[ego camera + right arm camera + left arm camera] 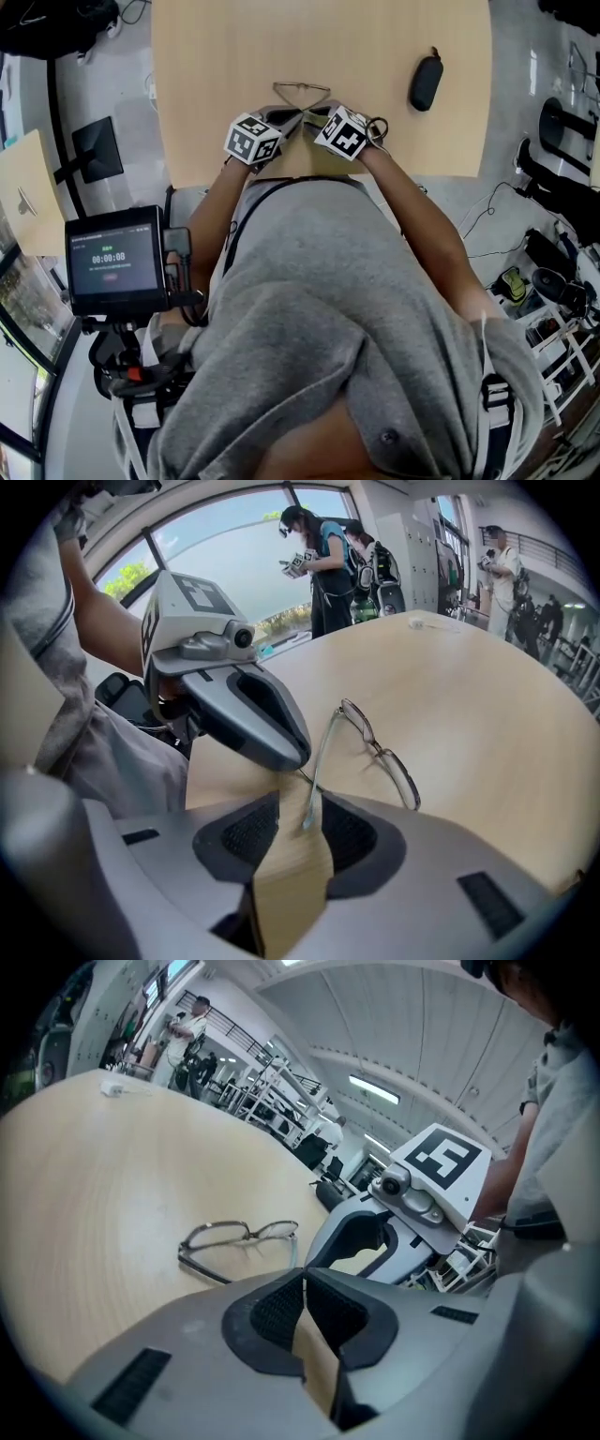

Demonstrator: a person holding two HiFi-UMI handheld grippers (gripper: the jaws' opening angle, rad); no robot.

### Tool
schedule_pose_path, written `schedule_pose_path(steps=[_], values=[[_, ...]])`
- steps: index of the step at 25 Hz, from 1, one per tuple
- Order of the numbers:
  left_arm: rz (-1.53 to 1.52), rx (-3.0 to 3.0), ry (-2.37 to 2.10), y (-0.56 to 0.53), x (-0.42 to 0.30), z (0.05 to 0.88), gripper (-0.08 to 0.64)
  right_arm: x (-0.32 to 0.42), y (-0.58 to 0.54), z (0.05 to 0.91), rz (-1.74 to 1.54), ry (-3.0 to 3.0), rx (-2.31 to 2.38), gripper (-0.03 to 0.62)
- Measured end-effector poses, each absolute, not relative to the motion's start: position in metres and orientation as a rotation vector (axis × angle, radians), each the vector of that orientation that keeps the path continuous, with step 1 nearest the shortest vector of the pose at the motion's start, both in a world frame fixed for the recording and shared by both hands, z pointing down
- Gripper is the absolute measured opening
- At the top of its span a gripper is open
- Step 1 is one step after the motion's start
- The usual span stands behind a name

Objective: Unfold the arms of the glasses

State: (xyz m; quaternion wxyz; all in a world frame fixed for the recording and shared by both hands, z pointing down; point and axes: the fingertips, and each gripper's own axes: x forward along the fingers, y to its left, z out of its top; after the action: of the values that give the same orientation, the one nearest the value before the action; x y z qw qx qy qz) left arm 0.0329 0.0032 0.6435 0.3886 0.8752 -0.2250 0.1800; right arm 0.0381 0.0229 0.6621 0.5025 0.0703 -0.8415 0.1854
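Observation:
Thin metal-framed glasses [301, 92] lie on the wooden table [206, 75], lenses at the far side and both arms running back to a point between my grippers. My left gripper [302, 1283] is shut, its pads meeting right where one arm [294, 1251] ends, so it seems to pinch that arm's tip. My right gripper [300, 832] stands open. The other arm [319, 761] reaches down between its pads without being pressed. In the head view the left gripper [286, 123] and right gripper [317, 116] sit close together at the near table edge.
A black case [427, 82] lies on the table to the far right. A small white object [112, 1089] sits near the table's far edge. A screen unit [114, 261] hangs at my left side. People stand in the background [319, 546].

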Motion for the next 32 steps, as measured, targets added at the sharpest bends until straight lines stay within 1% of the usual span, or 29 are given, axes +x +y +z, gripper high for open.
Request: schedule_pose_path(steps=[4, 8, 10, 12, 17, 25, 32], values=[[0.513, 2.347, -0.689, -0.022, 0.019, 0.624, 0.008, 0.039, 0.019, 0.651, 0.411, -2.070, 0.131, 0.211], [0.731, 2.466, -0.578, -0.026, 0.030, 0.631, 0.014, 0.028, 0.022, 0.649, 0.337, -2.096, 0.086, 0.271], [0.897, 2.497, -0.484, -0.018, 0.036, 0.646, 0.066, 0.019, 0.026, 0.653, 0.305, -2.100, 0.062, 0.285], [1.036, 2.493, -0.380, -0.008, 0.039, 0.663, 0.088, 0.013, 0.029, 0.659, 0.285, -2.093, 0.042, 0.302], [1.110, 2.445, -0.283, 0.001, 0.045, 0.673, 0.090, 0.013, 0.037, 0.671, 0.287, -2.039, 0.011, 0.307], [1.088, 2.439, -0.278, 0.003, 0.046, 0.674, 0.089, 0.024, 0.043, 0.672, 0.297, -1.985, -0.008, 0.305], [1.073, 2.421, -0.293, 0.004, 0.048, 0.674, 0.089, 0.051, 0.046, 0.675, 0.319, -1.925, 0.006, 0.305]])
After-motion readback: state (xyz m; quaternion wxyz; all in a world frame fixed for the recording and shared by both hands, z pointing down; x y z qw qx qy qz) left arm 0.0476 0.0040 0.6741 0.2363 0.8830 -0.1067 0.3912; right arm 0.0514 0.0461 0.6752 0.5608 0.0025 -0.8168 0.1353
